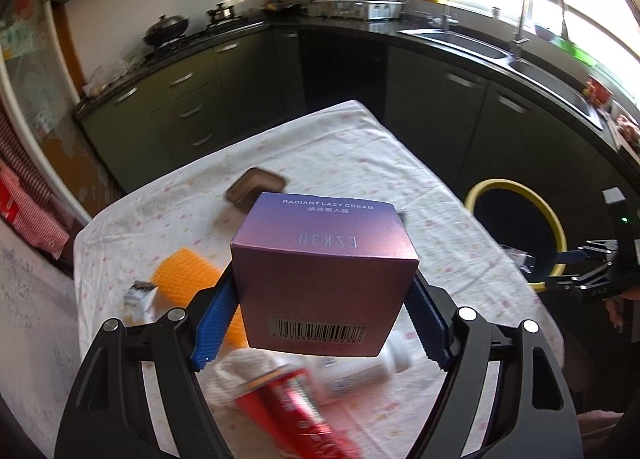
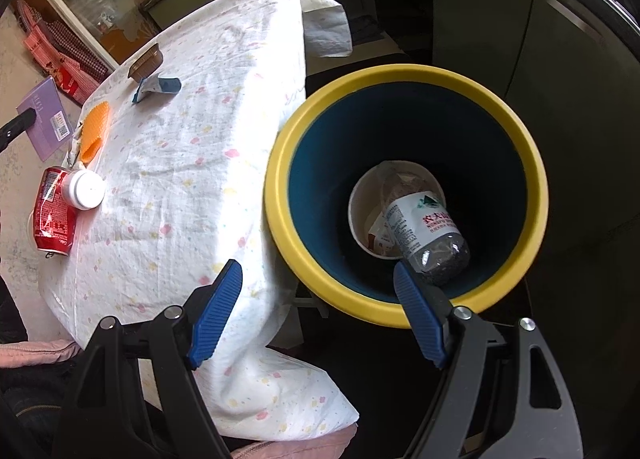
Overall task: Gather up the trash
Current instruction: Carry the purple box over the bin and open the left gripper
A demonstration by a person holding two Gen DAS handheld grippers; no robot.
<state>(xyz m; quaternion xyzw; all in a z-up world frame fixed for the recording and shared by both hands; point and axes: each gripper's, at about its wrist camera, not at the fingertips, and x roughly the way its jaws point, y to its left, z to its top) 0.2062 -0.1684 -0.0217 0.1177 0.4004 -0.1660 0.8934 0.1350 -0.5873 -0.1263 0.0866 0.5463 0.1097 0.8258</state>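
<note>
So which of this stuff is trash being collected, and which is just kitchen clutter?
Job:
purple box, held in left gripper
bin, holding bottle and cup
red can
white jar
right gripper, open

Lying about:
wok
dish rack
faucet

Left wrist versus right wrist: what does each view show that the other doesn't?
Left wrist only: the kitchen counter, sink and wok, and the left gripper shut on the purple box.
Right wrist only: the bin's inside, with a bottle and paper cup, and the open right gripper.
Both: the table, yellow-rimmed bin, red can, white bottle, orange piece and brown tray.
</note>
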